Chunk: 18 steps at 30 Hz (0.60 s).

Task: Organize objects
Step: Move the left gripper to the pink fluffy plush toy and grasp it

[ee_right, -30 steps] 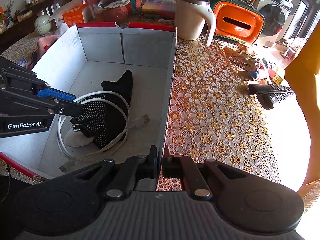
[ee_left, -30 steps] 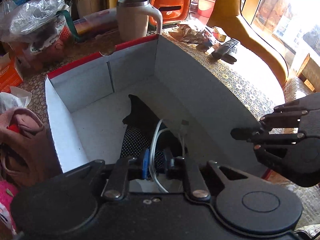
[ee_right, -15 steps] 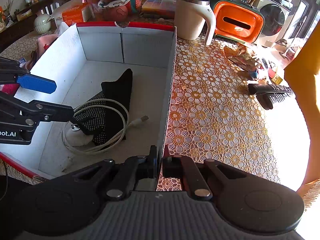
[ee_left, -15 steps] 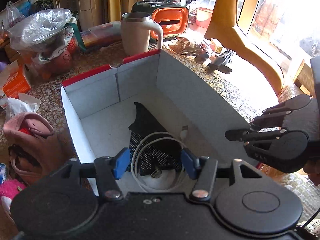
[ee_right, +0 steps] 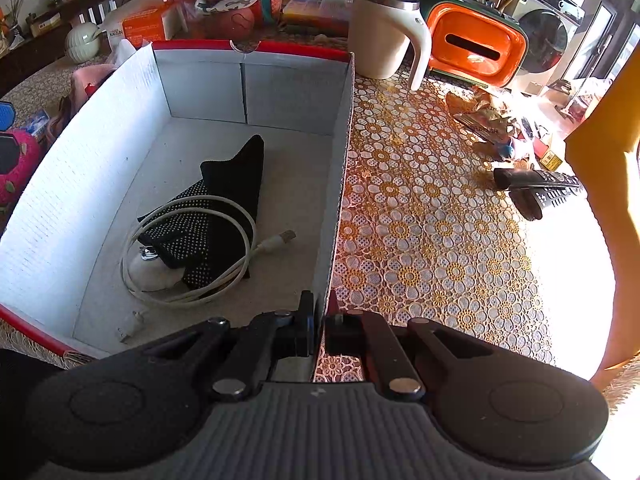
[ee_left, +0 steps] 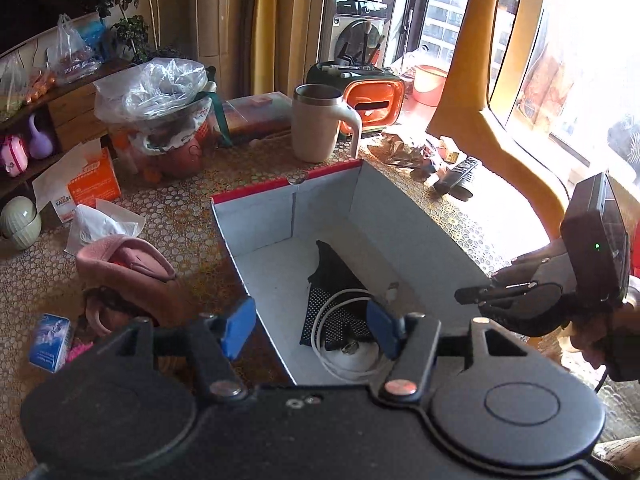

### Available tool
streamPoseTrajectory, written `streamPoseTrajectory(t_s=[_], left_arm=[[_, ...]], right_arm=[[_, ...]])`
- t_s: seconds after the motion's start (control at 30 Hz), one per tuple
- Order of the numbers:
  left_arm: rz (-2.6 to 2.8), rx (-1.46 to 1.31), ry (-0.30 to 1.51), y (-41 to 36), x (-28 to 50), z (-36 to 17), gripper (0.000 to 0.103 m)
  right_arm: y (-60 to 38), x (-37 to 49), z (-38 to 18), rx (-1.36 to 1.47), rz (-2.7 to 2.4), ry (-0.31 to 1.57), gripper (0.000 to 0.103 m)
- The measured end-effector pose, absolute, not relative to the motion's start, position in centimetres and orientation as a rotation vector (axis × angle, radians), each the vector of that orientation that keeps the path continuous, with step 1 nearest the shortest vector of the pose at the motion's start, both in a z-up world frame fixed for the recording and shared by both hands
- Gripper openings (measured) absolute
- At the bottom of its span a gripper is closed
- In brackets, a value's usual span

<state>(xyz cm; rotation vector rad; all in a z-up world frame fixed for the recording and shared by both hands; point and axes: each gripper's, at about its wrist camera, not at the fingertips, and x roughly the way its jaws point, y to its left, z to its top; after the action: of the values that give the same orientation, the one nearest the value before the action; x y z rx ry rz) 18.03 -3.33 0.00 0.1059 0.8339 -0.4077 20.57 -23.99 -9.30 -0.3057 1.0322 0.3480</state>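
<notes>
Two soft, light things, a limp white cable (ee_right: 188, 248) and a black dotted cloth (ee_right: 216, 216), lie in the box (ee_right: 72, 184) (your right gripper (ee_right: 318, 330) pinches its wall), so with your left gripper (ee_left: 312, 330), just spread and empty, take bunched loops.

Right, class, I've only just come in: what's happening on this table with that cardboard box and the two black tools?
A person is tidying loose items into the white cardboard box with a red rim. The right gripper is clamped shut on the box's side wall, steadying it. The left gripper hangs over the box, its jaws just opened and empty. A coiled white charging cable lies inside across a black dotted glove. Two black remote controls are on the floral tablecloth outside.
</notes>
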Motion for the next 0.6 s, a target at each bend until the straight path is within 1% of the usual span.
streamPoseTrajectory(t_s=[0.13, 0.2, 0.27, 0.47, 0.6], left_arm=[[-0.364, 0.103, 0.803, -1.0, 17.3, 1.3, 0.063], [-0.33, 0.106, 0.787, 0.4, 17.1, 1.9, 0.069], [-0.293, 0.102, 0.769, 1.9, 16.7, 2.4, 0.082], [-0.199, 0.068, 0.752, 6.0, 16.3, 2.9, 0.095], [-0.159, 0.069, 0.766, 7.7, 16.2, 2.1, 0.101]], right_arm=[[-23.9, 20.5, -9.3, -0.306, 0.347, 1.032, 0.004], [-23.9, 20.5, -9.3, -0.308, 0.345, 1.033, 0.005], [-23.8, 20.4, -9.3, -0.312, 0.345, 1.033, 0.005], [-23.8, 20.4, -9.3, -0.313, 0.345, 1.033, 0.005], [-23.8, 20.4, -9.3, -0.314, 0.343, 1.034, 0.005]])
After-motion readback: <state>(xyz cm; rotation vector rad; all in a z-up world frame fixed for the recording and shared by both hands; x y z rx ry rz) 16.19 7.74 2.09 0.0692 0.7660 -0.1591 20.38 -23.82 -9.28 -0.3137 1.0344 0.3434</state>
